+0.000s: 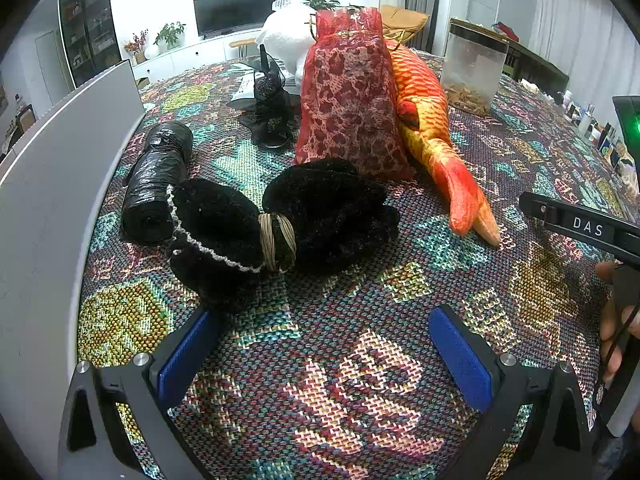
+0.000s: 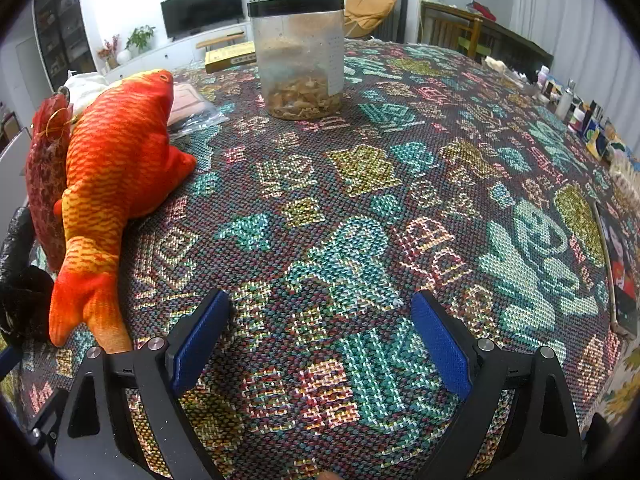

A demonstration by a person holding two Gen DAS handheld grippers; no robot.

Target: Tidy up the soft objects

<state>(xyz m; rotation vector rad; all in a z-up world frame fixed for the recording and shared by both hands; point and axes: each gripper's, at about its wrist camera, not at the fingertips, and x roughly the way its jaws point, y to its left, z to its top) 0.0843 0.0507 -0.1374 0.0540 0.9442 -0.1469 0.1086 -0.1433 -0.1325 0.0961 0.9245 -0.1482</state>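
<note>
1. The left gripper [image 1: 322,344] hangs low over the surface [image 1: 360,380], which is covered by a woven multicoloured cloth; its jaws are spread wide with nothing between the blue pads [image 1: 460,360].
2. Just ahead of the left pad lies a black fuzzy pouch [image 1: 280,224], cinched in the middle with tan cord and edged with a white beaded trim. Its near end almost touches that pad.
3. To the left of the pouch, touching it, lies a roll of black bin bags [image 1: 154,184], beside a grey-white panel [image 1: 60,160] along the surface's left edge.
4. Behind the pouch stands a red organza drawstring bag [image 1: 348,96] with a leopard-like print, upright and gathered at the top.
5. An orange plush fish [image 1: 432,120] leans against the bag's right side, its tail pointing toward the camera.
6. Farther back sit a small black mesh fascinator-like piece [image 1: 268,108], a white soft bundle [image 1: 288,36] and a clear jar [image 1: 474,68] with a black lid, holding a shallow layer of tan dried pieces.
7. The right gripper [image 2: 320,336] hovers over bare cloth, jaws likewise spread and holding nothing.
8. In the right wrist view the plush fish [image 2: 116,160] lies well to the left, the jar [image 2: 300,56] stands ahead, and a phone-like device [image 2: 620,272] rests at the right edge.
</note>
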